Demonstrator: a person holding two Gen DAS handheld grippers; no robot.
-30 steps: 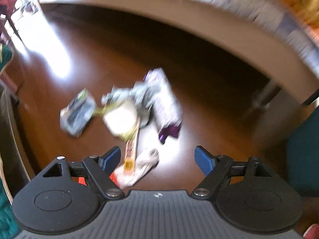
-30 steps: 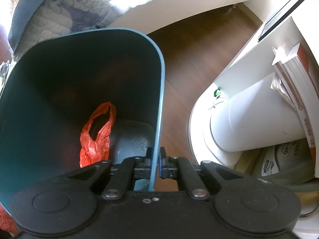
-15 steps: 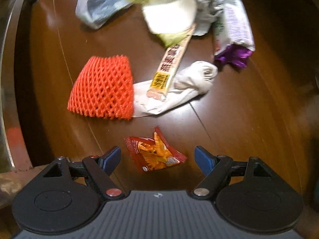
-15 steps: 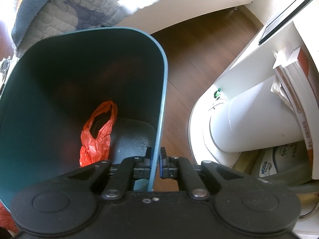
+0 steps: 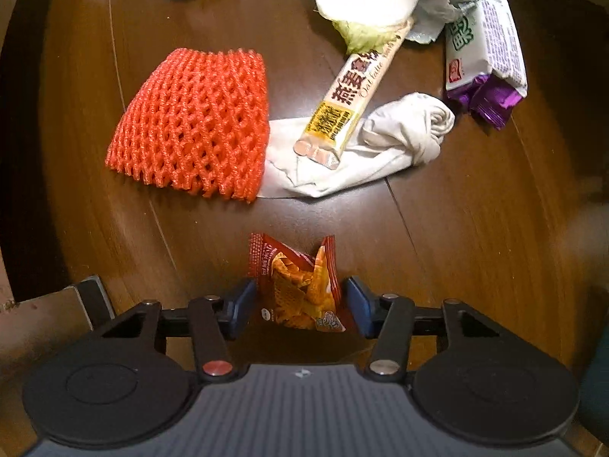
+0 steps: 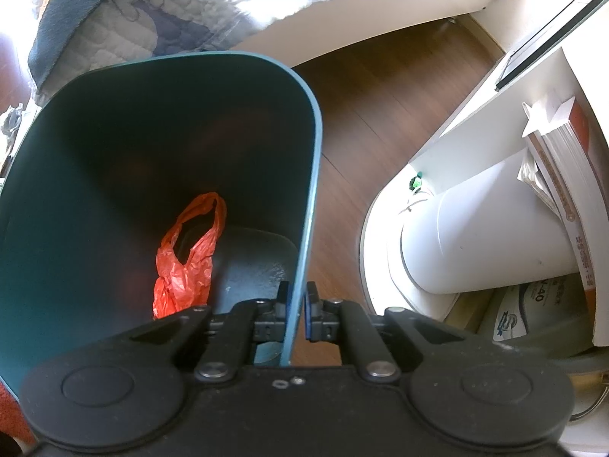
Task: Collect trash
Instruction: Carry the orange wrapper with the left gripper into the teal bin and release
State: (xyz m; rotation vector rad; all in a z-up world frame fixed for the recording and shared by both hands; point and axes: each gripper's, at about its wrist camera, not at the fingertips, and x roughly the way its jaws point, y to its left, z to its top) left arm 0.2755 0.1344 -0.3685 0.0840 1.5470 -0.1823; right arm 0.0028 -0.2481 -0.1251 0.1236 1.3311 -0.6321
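Trash pickup is at the grasp: the left gripper [image 5: 300, 302] is closing around a red snack wrapper [image 5: 298, 285] at the frame's lower centre (pads not yet pressing). Next it needs a firm pinch and lift toward the teal bin [image 6: 304, 205], whose wall the right gripper [image 6: 297, 306] clamps.

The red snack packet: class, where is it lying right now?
In the left wrist view, the red snack packet lies on the wooden floor between the left claw's closing jaws, below the orange foam net.

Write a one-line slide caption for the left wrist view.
Left claw closing around a red snack packet on the wooden floor.
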